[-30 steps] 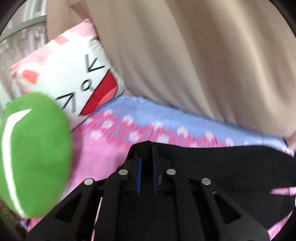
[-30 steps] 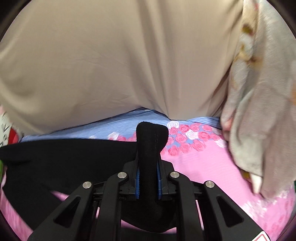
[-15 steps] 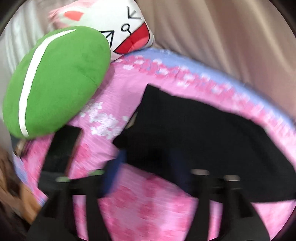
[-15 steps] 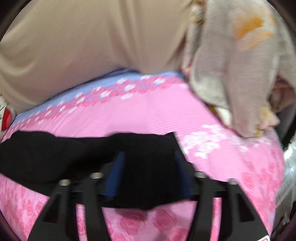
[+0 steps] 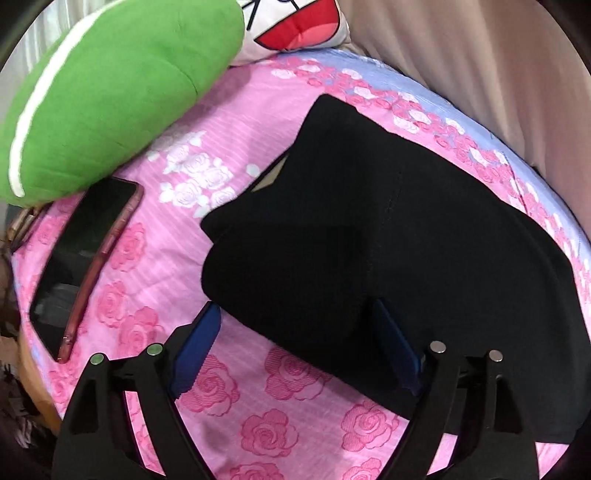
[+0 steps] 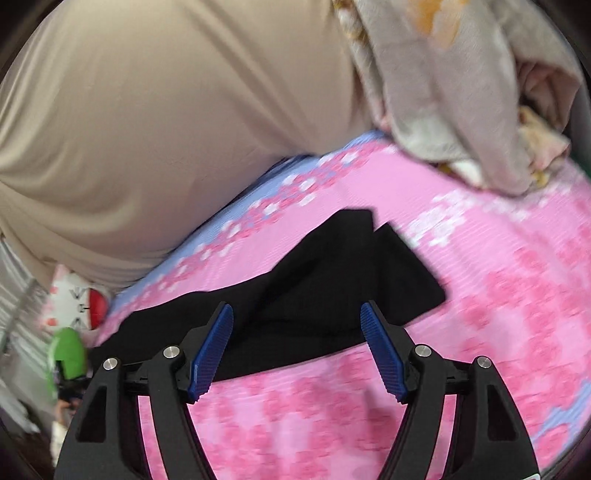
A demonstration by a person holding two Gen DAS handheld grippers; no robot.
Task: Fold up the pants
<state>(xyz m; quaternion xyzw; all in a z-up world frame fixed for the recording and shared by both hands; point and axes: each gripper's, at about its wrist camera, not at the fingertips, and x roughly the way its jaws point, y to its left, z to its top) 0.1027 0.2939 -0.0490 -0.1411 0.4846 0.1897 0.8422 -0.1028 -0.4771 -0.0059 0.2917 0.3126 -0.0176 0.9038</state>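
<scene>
The black pants (image 5: pixel 388 236) lie folded on the pink rose-print bed sheet (image 5: pixel 236 398). In the left wrist view my left gripper (image 5: pixel 295 314) is open, its blue pads on either side of the near folded edge, above the cloth. In the right wrist view the pants (image 6: pixel 332 291) lie across the sheet (image 6: pixel 517 332), one end pointing away. My right gripper (image 6: pixel 297 310) is open and empty just above their near edge.
A green cushion (image 5: pixel 110 92) and a white cartoon-face pillow (image 5: pixel 295 26) sit at the far left. A phone in a pink case (image 5: pixel 85 254) lies on the sheet left of the pants. A beige curtain (image 6: pixel 166 110) hangs behind; a floral cloth pile (image 6: pixel 461 92) lies far right.
Both grippers were shut on the pants a second ago. Both have opened, let the cloth drop onto the sheet and pulled back and up.
</scene>
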